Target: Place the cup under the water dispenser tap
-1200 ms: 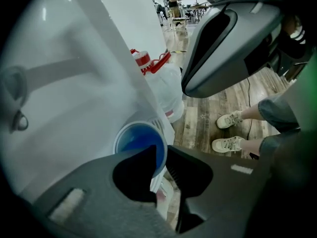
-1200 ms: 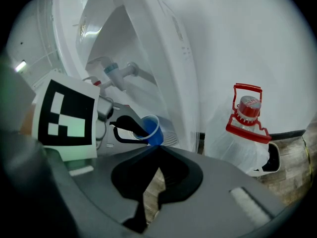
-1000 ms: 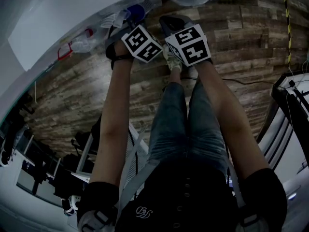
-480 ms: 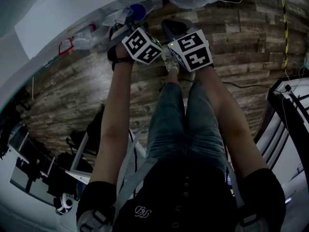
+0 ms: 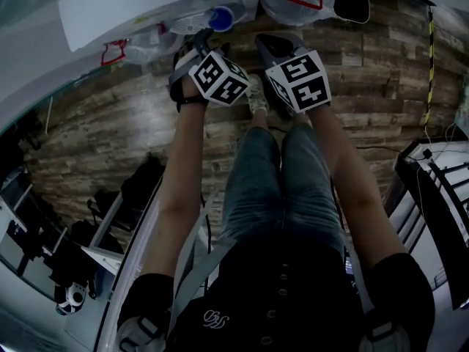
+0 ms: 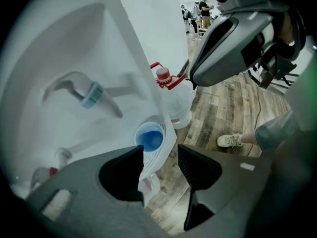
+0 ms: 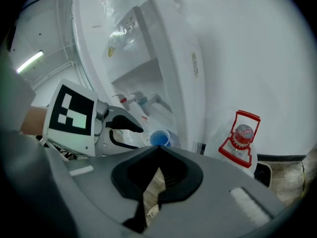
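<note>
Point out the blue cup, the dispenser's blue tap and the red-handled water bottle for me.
Blue plastic cup (image 6: 150,139): left gripper view, its blue inside.
Blue-tipped dispenser tap (image 6: 92,94): left gripper view, the blue collar.
Clear water bottle with red handle (image 7: 242,133): right gripper view, its red cap.

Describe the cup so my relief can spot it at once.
Find the white water dispenser; at the foot of its tap recess sits a white slotted drip tray. The cup stands on that tray: small, round, open-topped and blue, unlike the clear red-handled water jug beside the dispenser.
</note>
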